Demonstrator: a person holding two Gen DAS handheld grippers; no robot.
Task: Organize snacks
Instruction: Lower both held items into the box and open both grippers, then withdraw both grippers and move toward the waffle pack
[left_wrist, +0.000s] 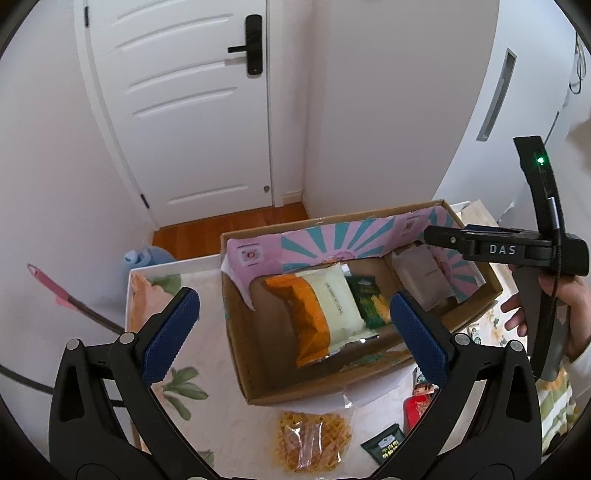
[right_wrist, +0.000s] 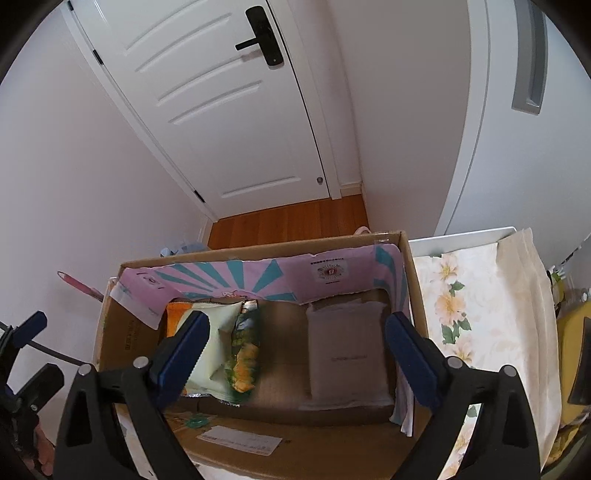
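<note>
White door (right_wrist: 236, 110), wooden floor (right_wrist: 288, 221)

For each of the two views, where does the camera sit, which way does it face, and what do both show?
Left wrist: on the left gripper, facing down into the cardboard box; the right gripper and a hand show.
Right wrist: on the right gripper, above the grey packet.
Shared: box, white door.
</note>
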